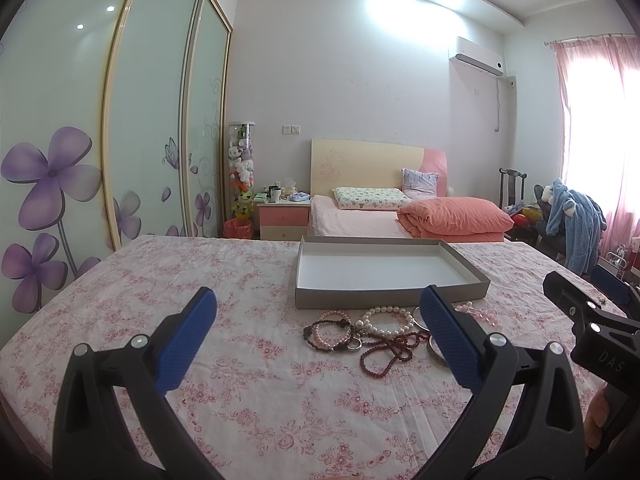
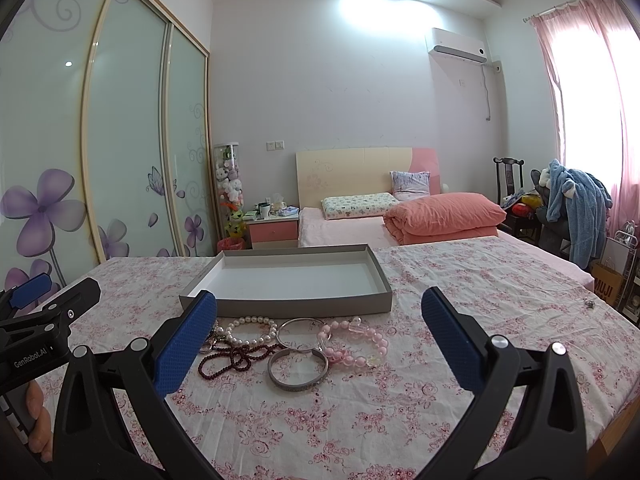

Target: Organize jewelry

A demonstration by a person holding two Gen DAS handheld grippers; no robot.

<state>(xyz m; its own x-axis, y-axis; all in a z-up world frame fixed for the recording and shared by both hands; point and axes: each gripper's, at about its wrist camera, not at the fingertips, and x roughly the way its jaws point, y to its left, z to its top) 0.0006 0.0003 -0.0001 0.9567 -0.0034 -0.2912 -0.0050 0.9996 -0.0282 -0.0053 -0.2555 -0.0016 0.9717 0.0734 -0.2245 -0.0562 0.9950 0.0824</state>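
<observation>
Two grippers hang over a table with a pink flowery cloth (image 2: 360, 420). The left gripper (image 1: 316, 320) has its blue fingers spread wide, with nothing between them. The right gripper (image 2: 318, 320) is spread wide too and holds nothing.

The jewelry lies in a little heap on the cloth, just in front of a flat grey box (image 2: 296, 304). The box has a white inside with nothing in it. In the heap are a white pearl bracelet (image 2: 252, 330), a dark red bead string (image 2: 236, 358), a thin silver ring bangle (image 2: 300, 334), a wide silver cuff (image 2: 298, 372) and a pink bead bracelet (image 2: 356, 344). In the left view the left gripper's right finger hides part of the heap. A tiny shiny thing (image 2: 589, 302) sits alone far to the right on the cloth; it may be a ring, but it is too small to tell.

Behind the table is a bed with an orange folded quilt (image 2: 444, 212). A blue fluffy robe (image 2: 576, 216) hangs over a chair by the pink curtain (image 2: 576, 80). Sliding doors with purple flowers (image 2: 40, 204) stand on the left.

The left gripper's body reads "GenRobot.AI" in the right view. A brown bag (image 2: 608, 286) says "MUJI"
</observation>
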